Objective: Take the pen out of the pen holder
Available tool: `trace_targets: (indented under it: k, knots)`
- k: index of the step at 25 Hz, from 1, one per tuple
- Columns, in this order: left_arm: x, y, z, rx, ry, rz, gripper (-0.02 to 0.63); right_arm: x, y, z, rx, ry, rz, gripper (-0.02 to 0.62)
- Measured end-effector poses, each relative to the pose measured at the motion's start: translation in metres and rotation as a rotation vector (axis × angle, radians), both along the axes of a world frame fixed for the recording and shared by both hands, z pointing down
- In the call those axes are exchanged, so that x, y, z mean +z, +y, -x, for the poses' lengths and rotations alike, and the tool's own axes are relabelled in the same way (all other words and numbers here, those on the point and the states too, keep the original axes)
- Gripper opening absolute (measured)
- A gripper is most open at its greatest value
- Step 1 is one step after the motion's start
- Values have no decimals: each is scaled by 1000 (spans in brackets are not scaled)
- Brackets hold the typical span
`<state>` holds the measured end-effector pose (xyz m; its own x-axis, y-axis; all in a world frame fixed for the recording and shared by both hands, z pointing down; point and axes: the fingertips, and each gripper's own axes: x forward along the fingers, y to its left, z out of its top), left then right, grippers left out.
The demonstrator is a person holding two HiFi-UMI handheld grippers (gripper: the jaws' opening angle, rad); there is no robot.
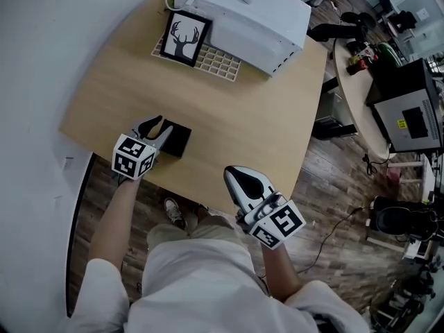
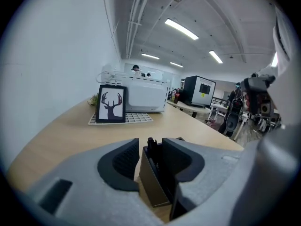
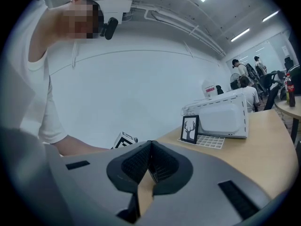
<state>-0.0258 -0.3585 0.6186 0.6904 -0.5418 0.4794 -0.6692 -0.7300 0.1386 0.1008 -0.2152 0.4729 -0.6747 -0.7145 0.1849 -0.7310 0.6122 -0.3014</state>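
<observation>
Jaws of the left gripper (image 1: 158, 129) sit at the pen holder (image 1: 177, 139) in the head view, towards the near left of the table (image 1: 243, 116). The right gripper (image 1: 234, 177) hovers over the near edge further right, well apart from the holder, with its jaws pressed together. We cannot pick out the pen from up here

Looking along the left gripper, we see its jaws a little apart with the holder (image 2: 151, 187) standing between them, pads close against its sides. We judge it gripped and steadied, not merely straddled. The pen (image 2: 151, 146) stands inside, roughly upright and leaning towards the left wall. Its dark top pokes just above the rim, right between the jaw tips. A deer picture (image 2: 111, 104) stands far behind

Looking along the right gripper (image 3: 150, 147), we find its jaws clenched tip to tip with nothing between them, and only bare table shows through the gap lower down

As we read it, the left gripper is nearer but busy with the holder, so the pull falls to the right one. The pen lies to its left and a little farther off, with its long axis upright. That calls for opening, coming in over the top, closing across the shaft and lifting straight up
</observation>
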Motion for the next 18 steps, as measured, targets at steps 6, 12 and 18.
trace_targets:
  k: [6, 12, 18]
  knots:
    - [2, -4, -2, -12, -54, -12, 123, 4, 0, -5, -12, -18, 5, 2]
    - [4, -4, -4, -23, -75, -6, 117, 2, -3, -14, -15, -26, -4, 2]
    - [5, -6, -6, -25, -85, 0, 112, -1, -4, -17, -29, -32, -14, 2]
